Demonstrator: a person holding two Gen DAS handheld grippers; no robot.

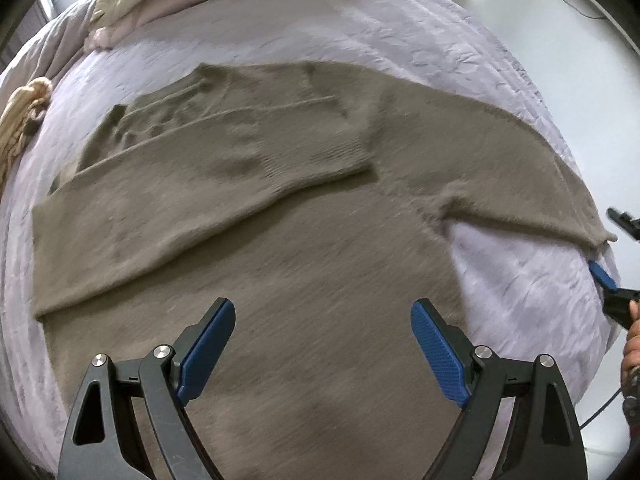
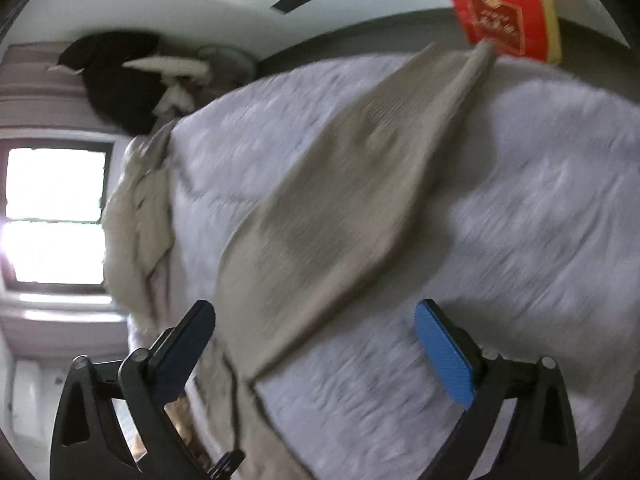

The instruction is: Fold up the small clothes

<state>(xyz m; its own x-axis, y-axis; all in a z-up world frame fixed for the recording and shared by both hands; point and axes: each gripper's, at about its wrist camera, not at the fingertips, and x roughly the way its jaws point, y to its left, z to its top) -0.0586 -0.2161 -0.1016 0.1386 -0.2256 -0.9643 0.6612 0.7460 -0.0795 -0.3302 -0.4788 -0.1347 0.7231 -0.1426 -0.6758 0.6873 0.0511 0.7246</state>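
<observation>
Taupe knit sweater [image 1: 248, 216] lies on bed [image 1: 520, 264]; red bag's [image 2: 504, 12] writing blurred.

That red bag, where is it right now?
In the right wrist view the red bag sits top right, just past the bed's far edge, beside the sweater sleeve's tip.

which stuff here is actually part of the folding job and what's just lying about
Part of the job:
- taupe sweater, spread flat with one sleeve folded across it
- left gripper, open above the sweater
- right gripper, open, nothing in it

Just lying about:
- beige bedding bunched at the far end of the bed
- red bag beyond the bed
- black garment near the window
</observation>
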